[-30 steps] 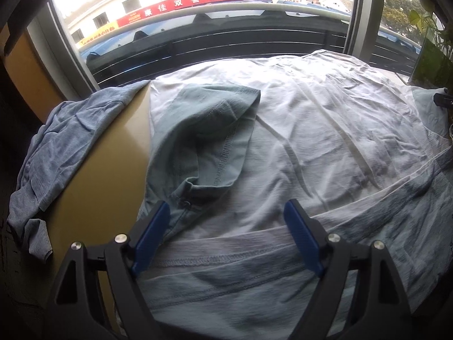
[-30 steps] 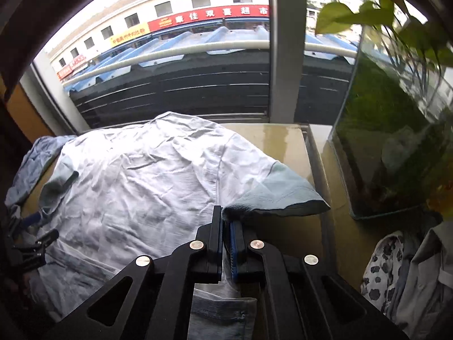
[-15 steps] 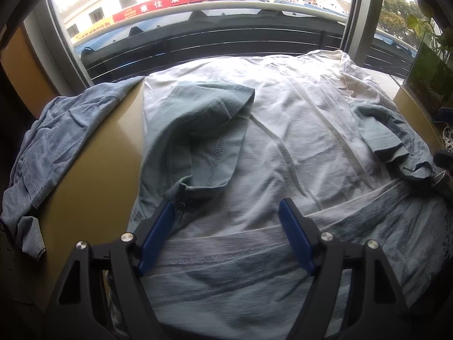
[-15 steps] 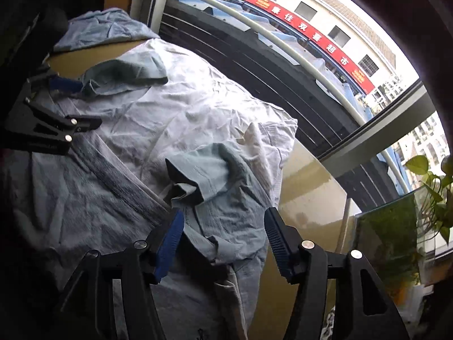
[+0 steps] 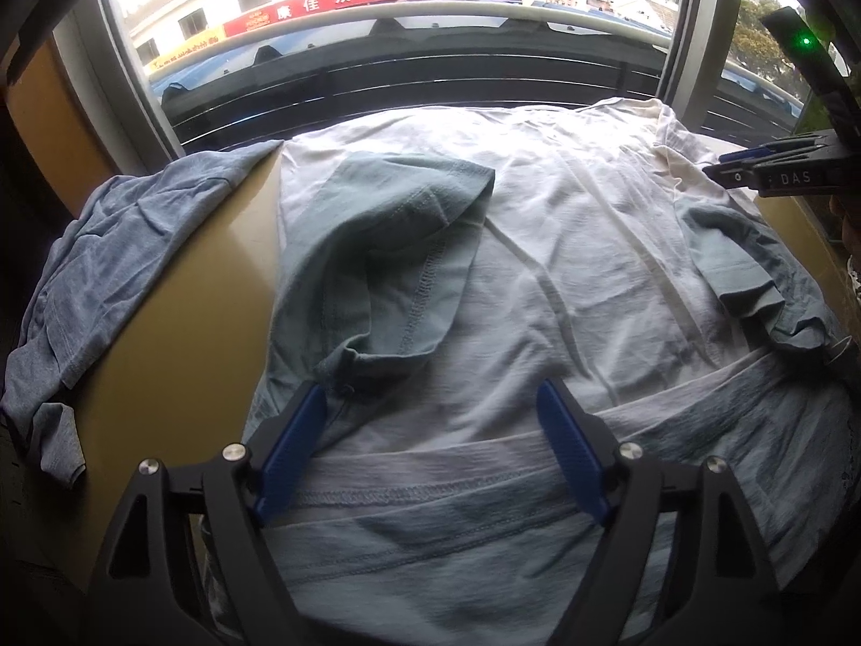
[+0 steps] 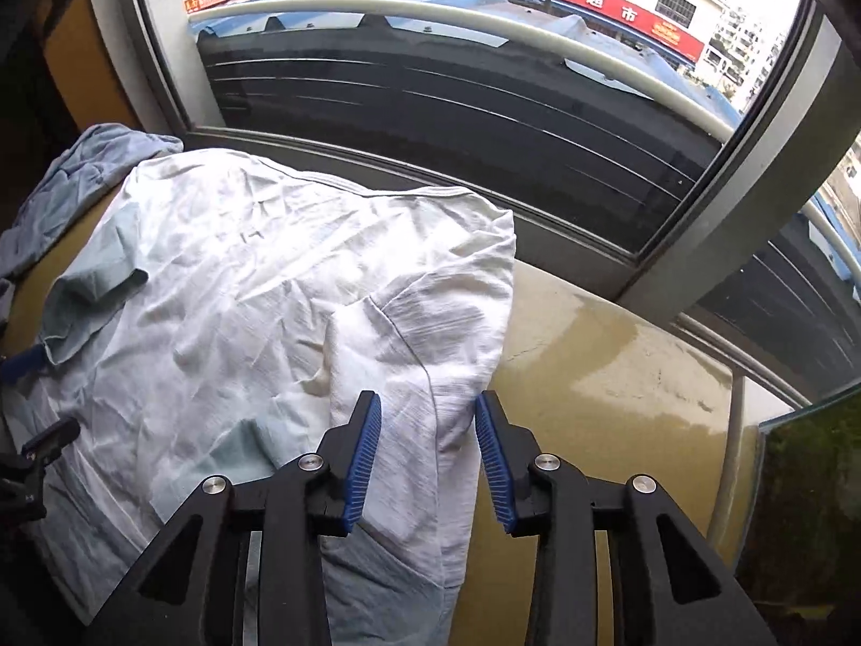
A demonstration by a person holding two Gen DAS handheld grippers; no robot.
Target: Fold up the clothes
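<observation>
Pale thin cotton T-shirt (image 5: 565, 280) spread flat on tan tabletop (image 5: 177, 323), sleeves folded inward; soft, light, wrinkles easily; take side hem edge; left gripper (image 5: 430, 447) wide open, empty; right gripper (image 6: 428, 452) part-open, just been closing, straddling fabric edge, unpinched.

Daylight pours in through the window (image 5: 409, 70) across the top of both views, and the sky at the upper corners is blown out to white. The pale shirt (image 5: 565, 269) glares brightest in mid-frame and dims to grey shadow toward the bottom edge. The bench (image 6: 619, 377) carries a soft sheen at the right of the right wrist view. Straight railings bow into curves, and black vignetting fills the corners. Focus is fairly sharp, with slight softness at the edges.
</observation>
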